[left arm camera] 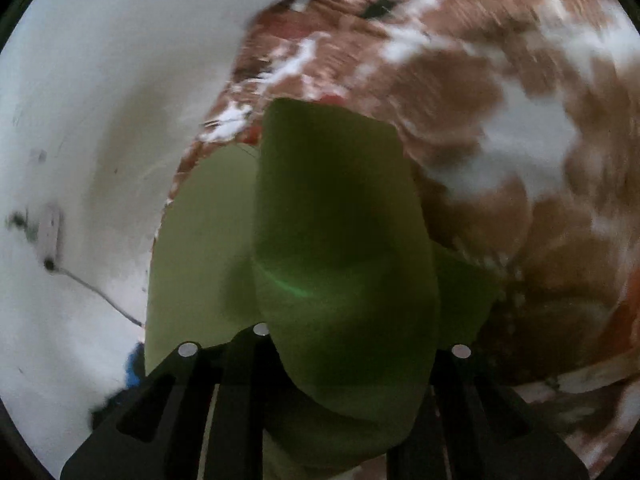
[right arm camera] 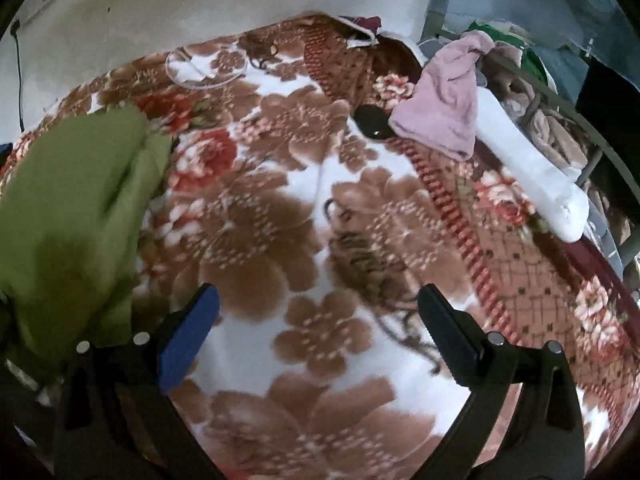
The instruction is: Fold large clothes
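Left claw [left arm camera: 320, 344] is clamped on the green garment [left arm camera: 336, 240]; the cloth bunches between our fingers and fills the middle of the left wrist view, hanging over the floral blanket [left arm camera: 500, 92] with the white wall [left arm camera: 100, 100] to its left. That view is smeared with blur. Right claw [right arm camera: 320, 320] is spread wide with nothing between the fingers [right arm camera: 188, 340], hovering over the blanket on the bed. From there we see the green garment heaped at the blanket's left edge. Far right side: pink cloth [right arm camera: 444, 108] beside a white rolled item [right arm camera: 532, 168], and a small black object [right arm camera: 370, 122] just left of the pink cloth.
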Tool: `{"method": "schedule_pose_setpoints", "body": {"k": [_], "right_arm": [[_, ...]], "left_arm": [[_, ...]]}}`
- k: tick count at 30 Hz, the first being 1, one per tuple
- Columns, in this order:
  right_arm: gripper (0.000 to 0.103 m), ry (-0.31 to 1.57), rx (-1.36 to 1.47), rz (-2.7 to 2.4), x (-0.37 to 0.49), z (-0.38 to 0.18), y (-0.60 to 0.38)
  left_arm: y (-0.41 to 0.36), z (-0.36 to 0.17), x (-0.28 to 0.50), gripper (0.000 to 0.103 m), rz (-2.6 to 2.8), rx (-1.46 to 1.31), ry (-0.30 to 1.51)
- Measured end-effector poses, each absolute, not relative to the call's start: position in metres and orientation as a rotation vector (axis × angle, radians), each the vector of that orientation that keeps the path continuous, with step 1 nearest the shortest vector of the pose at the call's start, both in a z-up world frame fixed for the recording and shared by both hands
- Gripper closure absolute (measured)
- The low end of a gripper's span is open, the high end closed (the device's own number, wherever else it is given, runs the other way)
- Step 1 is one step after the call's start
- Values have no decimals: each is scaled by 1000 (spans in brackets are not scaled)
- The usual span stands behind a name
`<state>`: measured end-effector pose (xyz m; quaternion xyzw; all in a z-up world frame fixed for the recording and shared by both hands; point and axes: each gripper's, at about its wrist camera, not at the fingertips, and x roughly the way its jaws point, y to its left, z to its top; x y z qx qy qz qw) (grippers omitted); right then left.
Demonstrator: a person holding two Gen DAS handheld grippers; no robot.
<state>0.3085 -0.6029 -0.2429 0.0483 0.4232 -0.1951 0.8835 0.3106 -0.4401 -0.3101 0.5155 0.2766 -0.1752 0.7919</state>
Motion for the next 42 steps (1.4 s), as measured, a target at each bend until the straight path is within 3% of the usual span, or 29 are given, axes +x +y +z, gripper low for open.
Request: {"method": "schedule_pose_setpoints", "body": {"k": [1,3,4,5,8,17,23,30,36,42], "right_arm": [[5,877,101,-392,309,-240,-606],[5,869,92,-348,313,-233,-605],[5,862,78,-317,315,-229,-601],[5,861,66,-293,320,-228,-598],[5,859,9,-244,332,-223,-578],[5,854,-49,-136,357,-217,-509],[5,909,-219,-121,370,-257,-452],[5,993,-190,-183,338,-302,-479],[5,876,-101,-172,343,-232,-490],[5,748,-124,-88,435,-185,-449]], "left_arm": [[-441,-315,307,81,-370,1130,578],[-441,-322,298,58,-358,1154,534],[-441,-323,294,37,-357,1159,512],[-441,-322,288,23,-338,1165,466],[-435,-310,274,5,-353,1101,437],[-366,-240,244,5,-318,917,415],[-284,-195,291,5,-241,679,511],[-224,-210,356,5,-177,469,711],[-205,-192,372,5,-213,270,727],[-224,-175,401,5,-392,112,706]]}}
